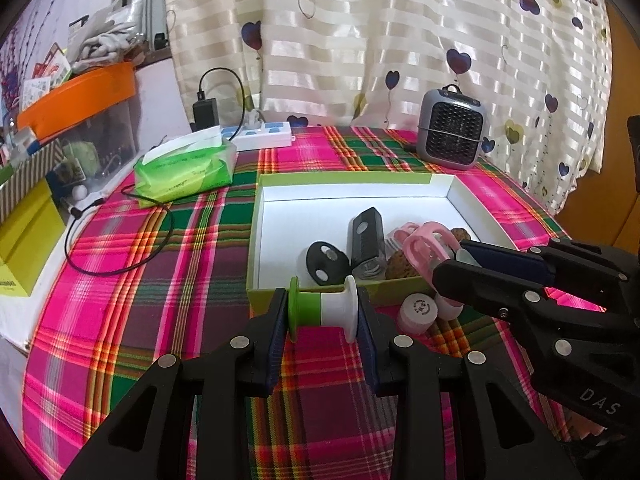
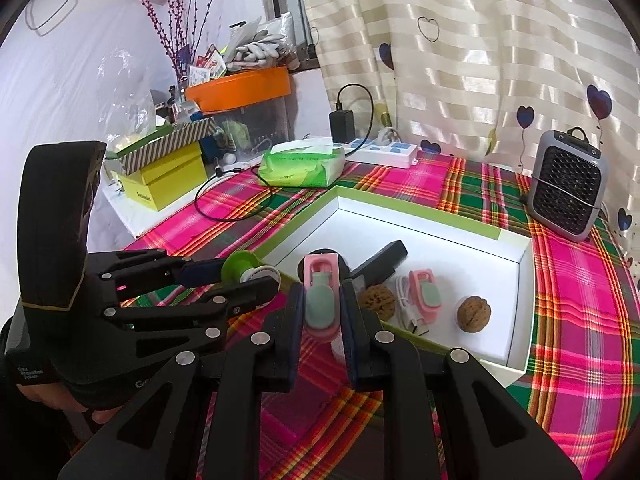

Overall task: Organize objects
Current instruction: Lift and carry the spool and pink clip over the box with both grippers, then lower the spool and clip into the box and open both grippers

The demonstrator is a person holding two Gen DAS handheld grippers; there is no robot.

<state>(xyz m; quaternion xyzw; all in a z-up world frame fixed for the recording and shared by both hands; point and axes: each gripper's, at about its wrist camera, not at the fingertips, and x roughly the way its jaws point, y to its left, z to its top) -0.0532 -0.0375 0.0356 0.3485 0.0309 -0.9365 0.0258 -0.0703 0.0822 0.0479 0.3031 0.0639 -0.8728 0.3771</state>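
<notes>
My left gripper (image 1: 323, 316) is shut on a green and white spool (image 1: 323, 309), held just in front of the near wall of a white tray with a green rim (image 1: 344, 178). It also shows in the right wrist view (image 2: 250, 270). My right gripper (image 2: 321, 306) is shut on a pink and mint clip (image 2: 320, 300) over the tray's near edge. Inside the tray lie a black block (image 1: 366, 242), a black oval piece (image 1: 325, 262), another pink clip (image 2: 426, 294), a white cable (image 2: 408, 310) and two walnuts (image 2: 474, 314).
A small white and pink cap (image 1: 418, 312) lies on the plaid cloth outside the tray. A green tissue pack (image 1: 184, 170), a white power strip (image 1: 262, 134) and a black cable (image 1: 120, 240) lie at the back left. A grey mini heater (image 1: 452, 130) stands at the back right.
</notes>
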